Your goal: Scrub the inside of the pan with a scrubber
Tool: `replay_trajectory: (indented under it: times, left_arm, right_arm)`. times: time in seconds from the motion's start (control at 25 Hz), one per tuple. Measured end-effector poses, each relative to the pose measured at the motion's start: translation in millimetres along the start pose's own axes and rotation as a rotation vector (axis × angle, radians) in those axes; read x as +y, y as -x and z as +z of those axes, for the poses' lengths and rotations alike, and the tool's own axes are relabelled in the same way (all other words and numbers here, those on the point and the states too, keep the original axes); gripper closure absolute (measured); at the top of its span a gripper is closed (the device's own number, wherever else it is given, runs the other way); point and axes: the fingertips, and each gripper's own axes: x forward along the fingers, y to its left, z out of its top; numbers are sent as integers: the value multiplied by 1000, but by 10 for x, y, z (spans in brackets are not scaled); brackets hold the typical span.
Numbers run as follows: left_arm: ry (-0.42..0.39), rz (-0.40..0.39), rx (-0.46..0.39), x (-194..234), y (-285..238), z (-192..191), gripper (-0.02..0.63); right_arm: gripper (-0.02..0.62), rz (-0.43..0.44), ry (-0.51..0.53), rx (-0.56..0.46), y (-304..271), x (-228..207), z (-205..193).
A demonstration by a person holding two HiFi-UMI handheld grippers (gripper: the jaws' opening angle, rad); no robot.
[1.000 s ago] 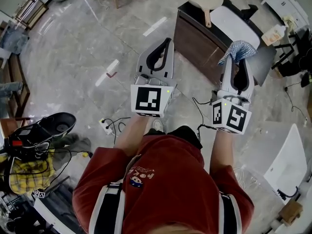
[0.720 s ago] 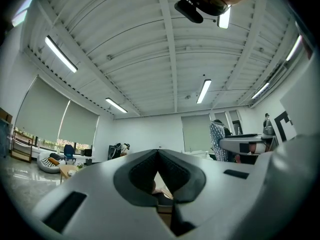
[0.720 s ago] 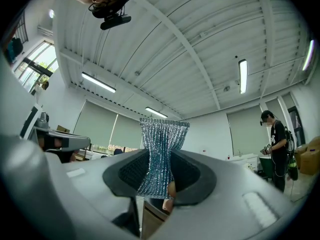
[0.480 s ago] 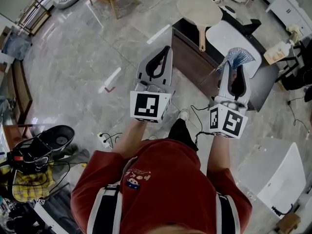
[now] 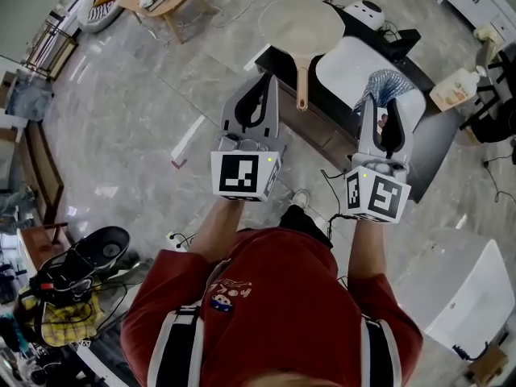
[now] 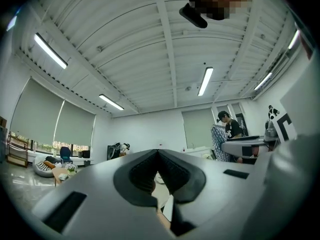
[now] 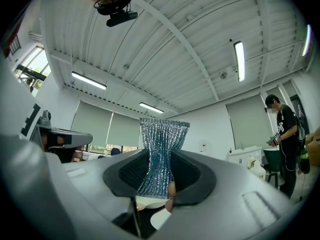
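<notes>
A silvery mesh scrubber (image 5: 390, 84) is pinched by the right gripper (image 5: 384, 101) at centre right, while the left gripper (image 5: 264, 85) is held pressed together below the pan (image 5: 301, 24).

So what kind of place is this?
Probably a lab or test studio, not a kitchen: polished stone floor, loose cables on it, ceiling strip lights, and the pan on a low dark cabinet.

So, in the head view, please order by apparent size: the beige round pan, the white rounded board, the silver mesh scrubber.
Largest: beige round pan and white rounded board, about alike; the board is partly hidden, so unranked.
Smallest: silver mesh scrubber.
</notes>
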Motion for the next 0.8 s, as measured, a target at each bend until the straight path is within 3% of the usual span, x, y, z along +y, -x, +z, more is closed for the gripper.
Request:
replay_trajectory:
  times: [0.44, 0.8]
  left_arm:
    - [-21, 37, -1, -71, -679, -63, 601]
    - [4, 25, -10, 264, -1207, -269, 601]
  right_arm:
    - [448, 39, -7, 2, -571, -420, -188]
    - [449, 52, 25, 4, -1162, -341, -351]
